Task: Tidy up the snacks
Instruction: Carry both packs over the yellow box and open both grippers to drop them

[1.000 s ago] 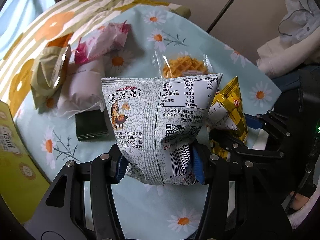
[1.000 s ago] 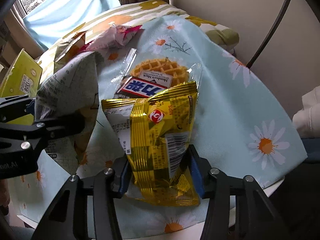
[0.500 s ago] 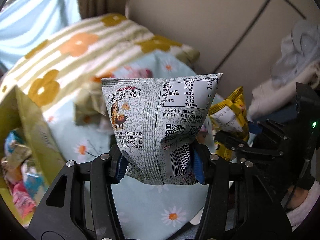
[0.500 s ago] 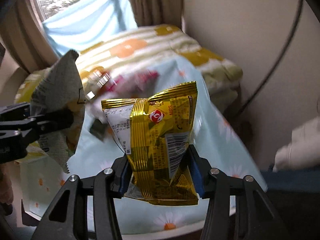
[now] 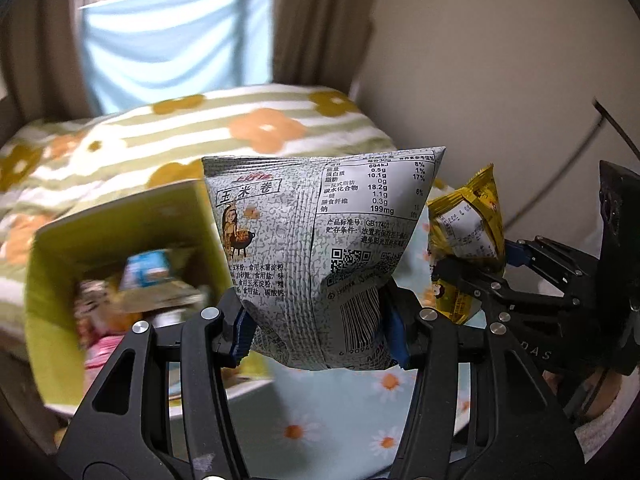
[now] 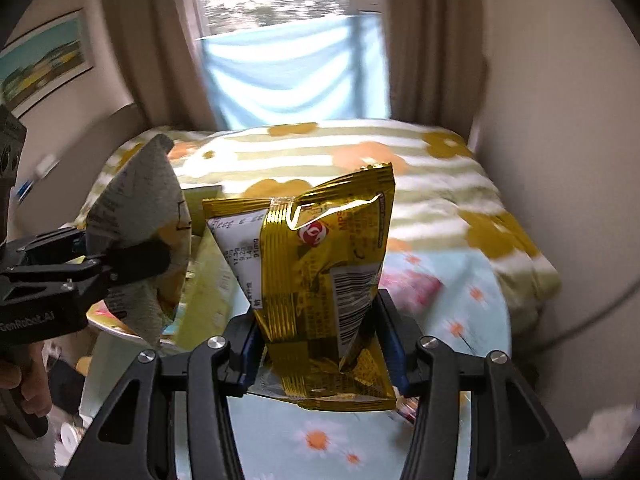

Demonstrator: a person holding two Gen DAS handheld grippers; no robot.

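My left gripper [image 5: 320, 330] is shut on a grey-white corn-roll snack bag [image 5: 320, 248], held upright in the air. To its left stands an open yellow-green box [image 5: 116, 232] with several snack packs inside. My right gripper [image 6: 322, 354] is shut on a gold foil snack bag [image 6: 320, 276], also lifted off the table. In the left wrist view the gold bag [image 5: 466, 236] and the right gripper [image 5: 476, 272] hang at the right. The grey bag [image 6: 140, 236], pinched in the left gripper [image 6: 132, 260], shows at the left of the right wrist view.
Below lies a round table under a pale blue daisy cloth [image 5: 340, 432], with a blurred pink pack [image 6: 412, 286] on it. A striped flowered cushion [image 5: 240, 132] sits behind, before curtains and a window. A person's hand [image 6: 18, 380] holds the left gripper.
Both grippers have risen from the table with their bags and tilted up toward the window. The yellow-green box has come into view beside the grey bag. The table snacks have dropped out of sight.
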